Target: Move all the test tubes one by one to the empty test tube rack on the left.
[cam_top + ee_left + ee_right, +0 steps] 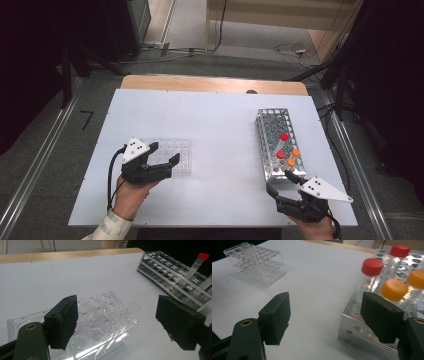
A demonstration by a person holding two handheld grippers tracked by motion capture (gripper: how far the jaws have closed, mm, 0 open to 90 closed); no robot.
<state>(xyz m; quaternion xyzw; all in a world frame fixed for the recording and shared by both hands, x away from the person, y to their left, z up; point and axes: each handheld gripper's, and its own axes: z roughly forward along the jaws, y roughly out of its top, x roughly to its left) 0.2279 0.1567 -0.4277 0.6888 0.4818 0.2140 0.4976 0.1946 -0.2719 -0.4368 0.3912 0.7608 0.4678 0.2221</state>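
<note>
While the white table (215, 150) carries the metal rack (277, 145) on its right side, with the rack's long axis running away from the person, the clear plastic rack (175, 152) sits at left, just beyond the left claw (164, 152), which is released and empty. Four capped tubes, two red (284, 136) and two orange (296, 152), stand upright at the metal rack's near end. Just short of that end, the right claw (280, 182) is also released and empty, so the right hand is the nearer one for a tube pick.

Left gripper (164, 152) held low near the table's left side, jaws spread wide with nothing pressed between the pads, hand (131, 196) and pale sleeve entering from below. Right gripper (281, 183) held at the near right edge, jaws likewise wide apart and gripping nothing, angled up and leftward.
</note>
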